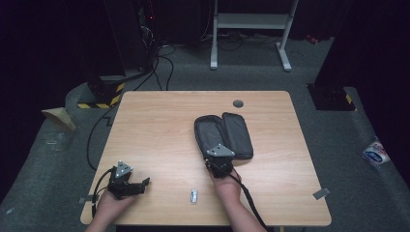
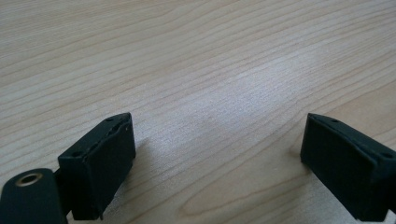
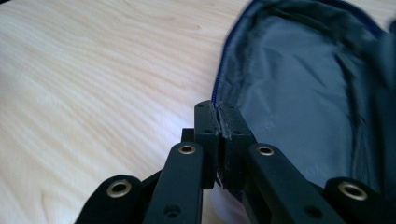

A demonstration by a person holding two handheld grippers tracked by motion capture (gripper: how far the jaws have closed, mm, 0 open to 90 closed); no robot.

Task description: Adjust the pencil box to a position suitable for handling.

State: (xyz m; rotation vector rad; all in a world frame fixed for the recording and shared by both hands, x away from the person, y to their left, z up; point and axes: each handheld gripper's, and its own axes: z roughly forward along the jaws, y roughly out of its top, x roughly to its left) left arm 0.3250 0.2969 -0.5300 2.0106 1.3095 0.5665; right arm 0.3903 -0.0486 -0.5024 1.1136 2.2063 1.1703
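A dark grey zip pouch (image 1: 227, 133) lies open on the wooden table (image 1: 154, 125), right of centre, with both halves spread flat. My right gripper (image 1: 216, 158) is at the pouch's near left rim. In the right gripper view its jaws (image 3: 218, 114) are pressed together on the blue zipper edge, with the grey lining (image 3: 299, 84) spreading out beyond. My left gripper (image 1: 143, 183) rests near the table's front left, pointing right. Its jaws (image 2: 219, 130) stand wide apart over bare wood with nothing between them.
A small pale object (image 1: 194, 196) lies on the table near the front edge, between the two hands. A grey round grommet (image 1: 238, 103) sits near the far edge. Beyond the table are cables, a white stand (image 1: 251, 21) and dark floor.
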